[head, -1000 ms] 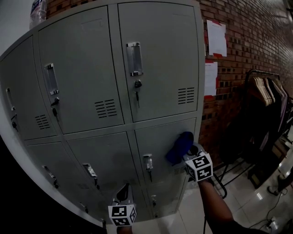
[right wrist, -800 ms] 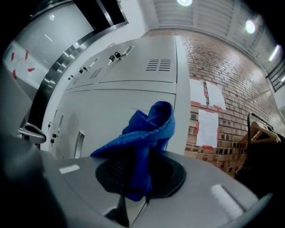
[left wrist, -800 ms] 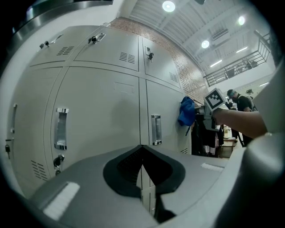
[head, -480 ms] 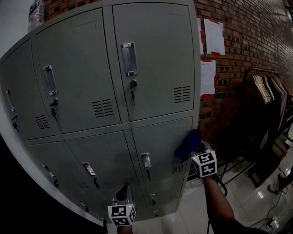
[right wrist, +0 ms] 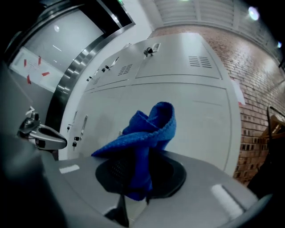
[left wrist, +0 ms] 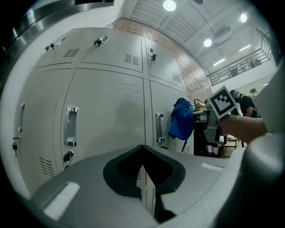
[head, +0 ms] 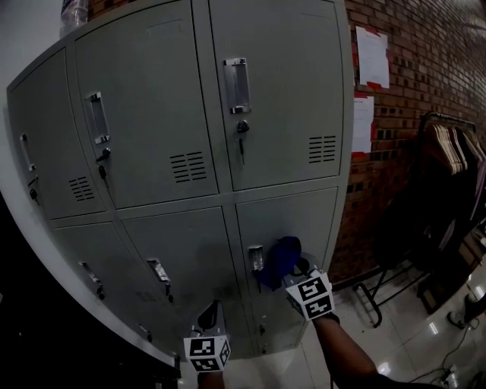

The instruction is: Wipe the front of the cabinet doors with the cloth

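Observation:
A grey metal cabinet [head: 152, 114] with several doors fills the head view. My right gripper [head: 292, 271] is shut on a bunched blue cloth [head: 279, 260], which presses against the lower right door [head: 304, 220] beside its handle [head: 256, 259]. In the right gripper view the blue cloth [right wrist: 144, 138] rises folded from between the jaws, with the door [right wrist: 200, 116] behind it. My left gripper [head: 210, 317] hangs low before the bottom doors, shut and holding nothing. The left gripper view shows the cloth [left wrist: 181, 119] and the right gripper [left wrist: 205, 129] to the right.
A brick wall [head: 410, 91] with pinned papers [head: 372, 57] runs right of the cabinet. A dark clothes rack [head: 448, 182] with hangers stands further right on the tiled floor [head: 410, 342]. A plastic bottle [head: 76, 11] sits on the cabinet top.
My right gripper has carried the cloth leftward and down across the lower right door, from its right edge to beside the handle. The left gripper has stayed put.

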Motion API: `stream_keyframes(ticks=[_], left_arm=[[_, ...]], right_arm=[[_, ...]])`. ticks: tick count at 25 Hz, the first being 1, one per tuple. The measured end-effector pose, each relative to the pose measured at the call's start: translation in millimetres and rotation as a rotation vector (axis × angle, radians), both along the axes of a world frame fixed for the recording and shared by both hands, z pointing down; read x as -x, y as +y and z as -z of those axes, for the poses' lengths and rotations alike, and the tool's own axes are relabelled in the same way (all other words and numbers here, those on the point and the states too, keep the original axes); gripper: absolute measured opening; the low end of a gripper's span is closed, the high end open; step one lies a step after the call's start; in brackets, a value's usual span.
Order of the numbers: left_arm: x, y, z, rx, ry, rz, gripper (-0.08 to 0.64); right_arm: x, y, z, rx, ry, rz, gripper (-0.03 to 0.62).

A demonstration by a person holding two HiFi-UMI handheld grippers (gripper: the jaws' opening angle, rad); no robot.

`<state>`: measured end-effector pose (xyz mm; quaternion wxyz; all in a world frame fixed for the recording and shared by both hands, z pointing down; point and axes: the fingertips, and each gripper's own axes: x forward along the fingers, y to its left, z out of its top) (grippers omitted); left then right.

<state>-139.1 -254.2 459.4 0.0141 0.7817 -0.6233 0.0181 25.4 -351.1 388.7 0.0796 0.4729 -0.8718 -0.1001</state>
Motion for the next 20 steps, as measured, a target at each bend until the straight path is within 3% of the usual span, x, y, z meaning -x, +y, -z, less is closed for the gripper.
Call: stream_keyframes(ticks=[5, 8, 20], left_arm=[[11, 6, -3, 0.006, 0.004, 0.015, 0.017], [18, 9, -5, 0.01, 0.005, 0.023, 0.017], [21, 8, -14, 0.025, 0.005, 0.019, 0.017]], right_arm=[[59, 6, -6, -0.002, 0.036, 0.09, 0.071], [78, -2, -16, 0.016, 0.082, 0.088, 0.071], [55, -10, -18, 0.027, 0.073, 0.056, 0.067]])
